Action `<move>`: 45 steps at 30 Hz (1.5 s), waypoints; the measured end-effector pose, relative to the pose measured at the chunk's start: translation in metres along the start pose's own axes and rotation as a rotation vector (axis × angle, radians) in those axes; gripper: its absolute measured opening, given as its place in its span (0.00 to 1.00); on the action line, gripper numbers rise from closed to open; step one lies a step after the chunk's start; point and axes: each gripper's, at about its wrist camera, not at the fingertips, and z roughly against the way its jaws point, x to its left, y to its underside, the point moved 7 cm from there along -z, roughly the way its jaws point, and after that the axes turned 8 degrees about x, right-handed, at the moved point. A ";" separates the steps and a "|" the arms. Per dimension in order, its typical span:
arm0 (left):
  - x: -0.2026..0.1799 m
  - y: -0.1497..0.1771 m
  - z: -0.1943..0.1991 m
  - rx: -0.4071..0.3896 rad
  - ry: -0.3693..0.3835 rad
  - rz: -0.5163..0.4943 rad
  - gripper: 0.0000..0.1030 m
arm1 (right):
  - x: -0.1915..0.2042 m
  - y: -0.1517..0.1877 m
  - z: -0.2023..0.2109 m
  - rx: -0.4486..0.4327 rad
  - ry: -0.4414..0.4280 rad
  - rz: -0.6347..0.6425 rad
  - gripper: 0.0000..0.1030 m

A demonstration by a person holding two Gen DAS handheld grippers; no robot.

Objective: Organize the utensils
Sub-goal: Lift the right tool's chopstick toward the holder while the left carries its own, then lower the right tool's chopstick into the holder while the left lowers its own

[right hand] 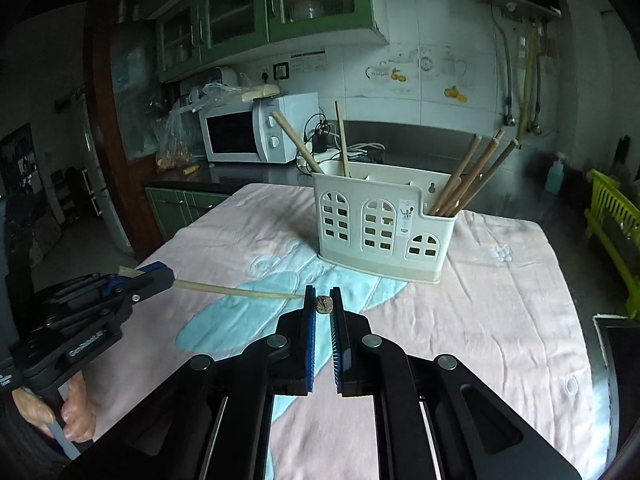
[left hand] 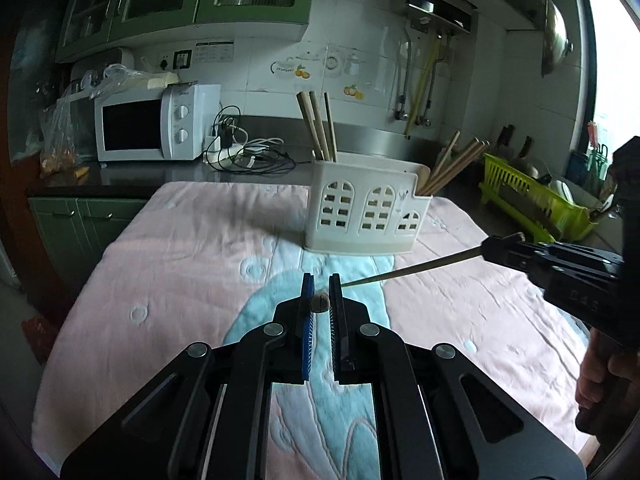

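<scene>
A white utensil holder [left hand: 366, 210] with arched cut-outs stands on the pink and blue cloth [left hand: 180, 264], holding wooden sticks in its left and right compartments; it also shows in the right wrist view [right hand: 384, 226]. My left gripper [left hand: 321, 286] is shut on the butt end of one chopstick [left hand: 320, 303]. My right gripper [right hand: 322, 298] is shut on the butt end of another chopstick [right hand: 323, 305]. Each chopstick shows lengthwise in the other view: the right one [left hand: 412, 269], the left one [right hand: 236, 290]. The two grippers face across each other, in front of the holder.
A white microwave [left hand: 154, 124] and tangled cables [left hand: 248, 152] sit on the dark counter behind. A lime green dish rack [left hand: 532, 196] stands at the right. The cloth's left edge drops off toward green cabinets [left hand: 76, 220].
</scene>
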 end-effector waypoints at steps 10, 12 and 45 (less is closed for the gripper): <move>-0.006 -0.076 0.006 -0.014 -0.003 -0.044 0.06 | -0.035 -0.073 0.028 0.002 -0.022 0.023 0.07; -0.009 -0.088 0.008 -0.011 0.008 -0.040 0.06 | -0.039 -0.087 0.039 -0.004 -0.026 0.032 0.07; -0.055 -0.287 -0.031 -0.265 -0.008 -0.016 0.06 | -0.118 -0.183 0.038 0.055 0.058 0.079 0.07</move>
